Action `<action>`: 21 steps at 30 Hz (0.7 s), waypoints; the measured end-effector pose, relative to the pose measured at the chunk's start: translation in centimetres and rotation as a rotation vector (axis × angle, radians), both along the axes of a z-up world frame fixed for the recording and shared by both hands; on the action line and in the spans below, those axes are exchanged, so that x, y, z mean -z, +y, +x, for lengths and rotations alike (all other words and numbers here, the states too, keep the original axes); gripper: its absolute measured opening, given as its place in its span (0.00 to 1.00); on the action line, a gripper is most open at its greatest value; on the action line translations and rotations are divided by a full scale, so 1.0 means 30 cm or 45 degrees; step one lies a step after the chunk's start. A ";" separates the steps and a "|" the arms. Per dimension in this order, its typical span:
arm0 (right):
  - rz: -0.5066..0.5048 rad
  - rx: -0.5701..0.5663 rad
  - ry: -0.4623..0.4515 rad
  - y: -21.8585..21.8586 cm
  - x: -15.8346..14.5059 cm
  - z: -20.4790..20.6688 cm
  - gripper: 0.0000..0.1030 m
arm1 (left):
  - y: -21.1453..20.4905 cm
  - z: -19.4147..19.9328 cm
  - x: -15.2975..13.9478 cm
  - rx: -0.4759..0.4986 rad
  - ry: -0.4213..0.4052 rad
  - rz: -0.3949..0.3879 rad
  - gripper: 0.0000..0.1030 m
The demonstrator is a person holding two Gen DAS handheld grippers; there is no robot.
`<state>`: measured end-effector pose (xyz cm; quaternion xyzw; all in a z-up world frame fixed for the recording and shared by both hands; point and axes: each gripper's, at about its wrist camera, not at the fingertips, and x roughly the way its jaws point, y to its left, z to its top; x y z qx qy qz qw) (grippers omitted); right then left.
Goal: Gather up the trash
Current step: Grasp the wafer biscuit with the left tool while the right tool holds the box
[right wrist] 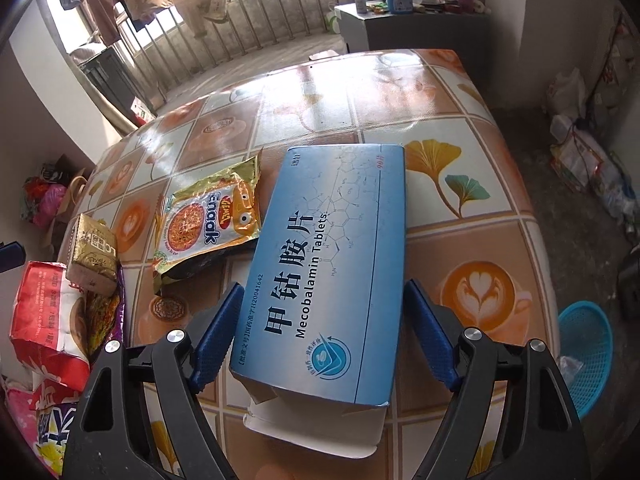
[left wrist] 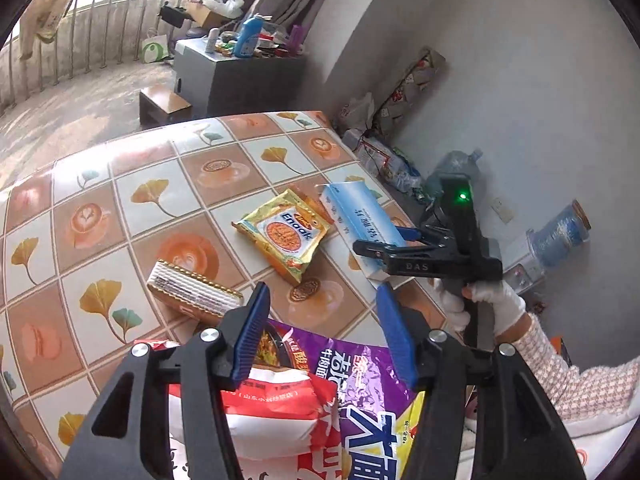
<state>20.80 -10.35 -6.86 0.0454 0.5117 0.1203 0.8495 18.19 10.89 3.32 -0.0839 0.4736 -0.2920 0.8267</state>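
Note:
A blue Mecobalamin tablet box [right wrist: 332, 240] lies flat on the tiled tablecloth, its near flap torn open. My right gripper [right wrist: 324, 292] is open and straddles the box, pads close to both long sides. In the left wrist view a white-gloved hand [left wrist: 492, 300] holds that right gripper [left wrist: 380, 240] over the box [left wrist: 360, 208]. My left gripper [left wrist: 322, 300] is open above a purple noodle bag [left wrist: 360, 380] and a red-and-white packet [left wrist: 276, 408], gripping nothing. A gold Enaak snack packet [left wrist: 286, 236] and a gold-edged packet [left wrist: 192, 292] lie further out.
The table [right wrist: 480, 92] drops off at the right, where a blue mesh basket [right wrist: 588, 356] stands on the floor. Bags and a large water bottle [left wrist: 452, 168] lie along the wall. A grey cabinet [left wrist: 224, 76] with bottles and a low stool [left wrist: 164, 104] stand beyond the table.

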 end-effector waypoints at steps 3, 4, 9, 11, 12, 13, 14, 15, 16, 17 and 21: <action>0.002 0.006 -0.005 -0.010 -0.001 -0.021 0.74 | 0.081 0.086 0.072 -0.193 0.189 -0.053 0.52; 0.003 0.007 -0.007 -0.013 0.000 -0.025 0.74 | 0.108 0.106 0.099 -0.246 0.251 -0.089 0.52; -0.001 0.004 -0.015 -0.014 -0.002 -0.029 0.74 | 0.194 0.148 0.186 -0.410 0.428 -0.191 0.52; -0.007 0.000 -0.018 -0.012 -0.003 -0.028 0.74 | 0.215 0.153 0.213 -0.468 0.487 -0.202 0.52; -0.010 -0.003 -0.021 -0.011 -0.003 -0.027 0.74 | 0.221 0.163 0.226 -0.486 0.516 -0.211 0.52; -0.016 -0.005 -0.024 -0.008 -0.003 -0.028 0.74 | 0.230 0.165 0.233 -0.500 0.539 -0.221 0.52; -0.023 -0.008 -0.027 -0.005 -0.004 -0.029 0.74 | 0.234 0.175 0.243 -0.514 0.563 -0.224 0.52; -0.032 -0.012 -0.032 -0.001 -0.004 -0.029 0.74 | 0.235 0.187 0.254 -0.525 0.590 -0.217 0.52; -0.041 -0.019 -0.036 0.004 -0.005 -0.031 0.75 | 0.237 0.200 0.268 -0.534 0.618 -0.212 0.52; -0.057 -0.027 -0.035 0.012 -0.003 -0.031 0.75 | 0.239 0.209 0.283 -0.543 0.652 -0.218 0.52; -0.134 -0.071 -0.059 0.044 0.009 -0.038 0.77 | 0.235 0.230 0.312 -0.559 0.704 -0.193 0.52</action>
